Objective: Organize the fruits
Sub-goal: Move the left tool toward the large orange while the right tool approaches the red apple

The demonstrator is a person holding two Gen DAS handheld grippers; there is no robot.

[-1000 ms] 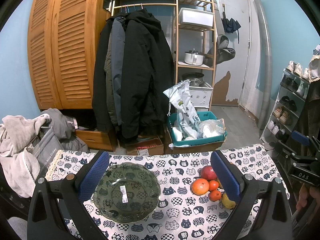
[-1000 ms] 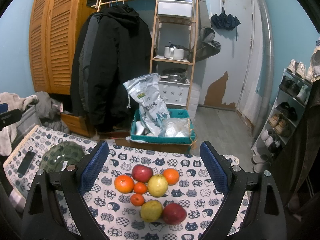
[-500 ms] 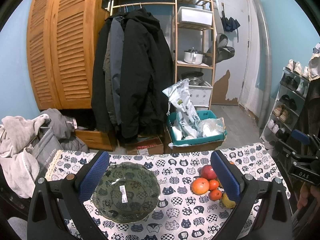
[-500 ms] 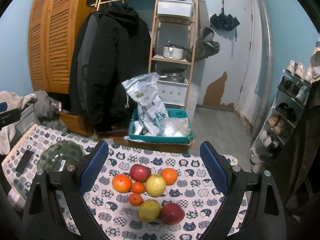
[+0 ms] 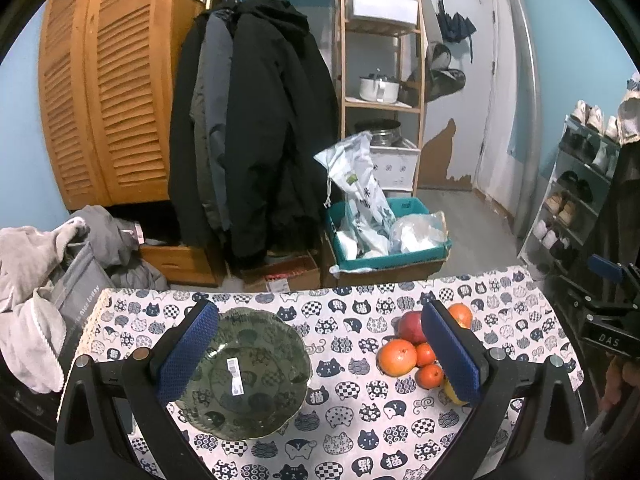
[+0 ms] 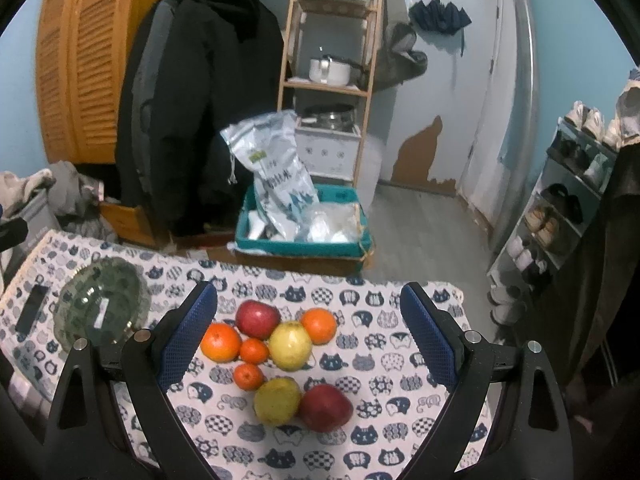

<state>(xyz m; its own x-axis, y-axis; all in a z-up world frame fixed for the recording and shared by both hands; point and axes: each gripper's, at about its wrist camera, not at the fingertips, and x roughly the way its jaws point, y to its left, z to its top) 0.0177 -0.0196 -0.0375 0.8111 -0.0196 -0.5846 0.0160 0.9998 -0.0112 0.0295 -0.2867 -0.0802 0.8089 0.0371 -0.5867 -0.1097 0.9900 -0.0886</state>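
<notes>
Cat-print tablecloth (image 6: pixel 360 364), coats (image 5: pixel 256 128), shoe rack (image 5: pixel 576 204)

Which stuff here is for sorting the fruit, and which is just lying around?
For the job:
- red apples
- oranges
- yellow fruits
- small tangerines
- green glass plate

Just lying about:
- black phone
- coats
- teal crate
- shoes

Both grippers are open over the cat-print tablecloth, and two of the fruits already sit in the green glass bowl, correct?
Not quite. The green glass bowl holds no fruit, only a sticker, as the left wrist view shows. All the fruits lie on the tablecloth. The left gripper and right gripper are indeed open.
</notes>
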